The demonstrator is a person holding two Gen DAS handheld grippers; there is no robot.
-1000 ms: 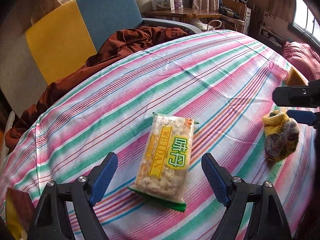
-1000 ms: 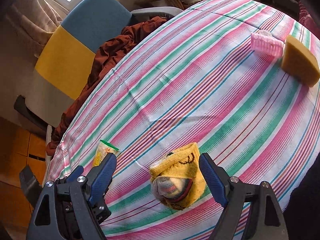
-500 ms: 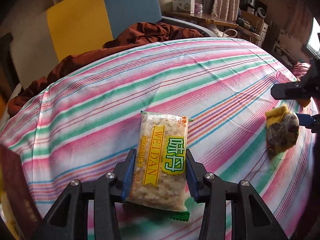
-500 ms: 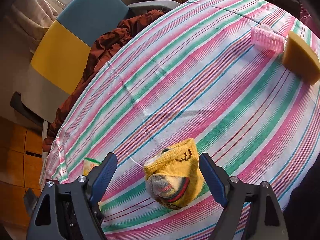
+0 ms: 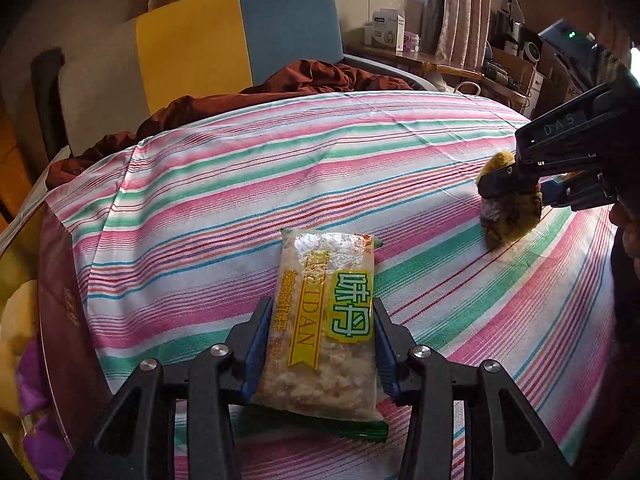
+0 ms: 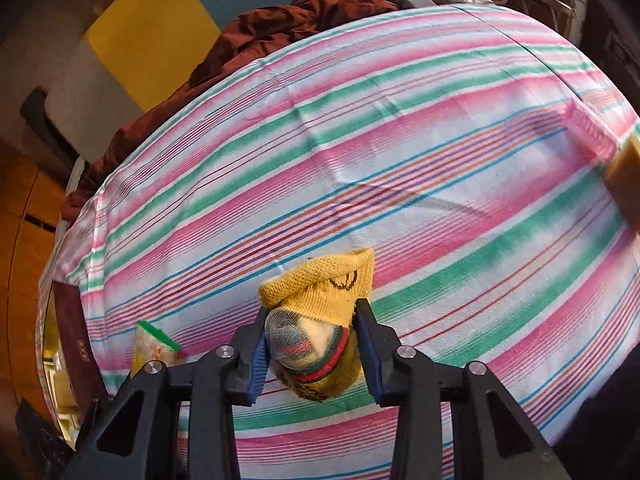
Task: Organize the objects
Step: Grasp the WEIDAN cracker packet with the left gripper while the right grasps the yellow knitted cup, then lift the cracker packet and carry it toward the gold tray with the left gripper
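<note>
A clear snack packet (image 5: 328, 320) with yellow and green print lies on the striped tablecloth (image 5: 320, 160). My left gripper (image 5: 322, 312) has its blue pads pressed on the packet's two long sides, and its jaws are opening slightly. A balled yellow sock (image 6: 316, 300) with striped socks inside sits between the pads of my right gripper (image 6: 313, 314), whose jaws are closing on it. In the left wrist view the sock ball (image 5: 508, 224) and right gripper (image 5: 516, 196) are at the right. The packet's green end (image 6: 154, 344) shows at lower left in the right wrist view.
A pink hair roller (image 6: 588, 132) and a yellow sponge (image 6: 626, 176) lie at the table's far right. A maroon bag (image 5: 64, 280) stands at the left table edge. Behind the table are a yellow and blue chair (image 5: 240, 40) and a brown cloth (image 5: 312, 80).
Both grippers stood open around their objects. The left one closed on the snack packet first and swung sideways; the right one has now closed on the sock ball.
</note>
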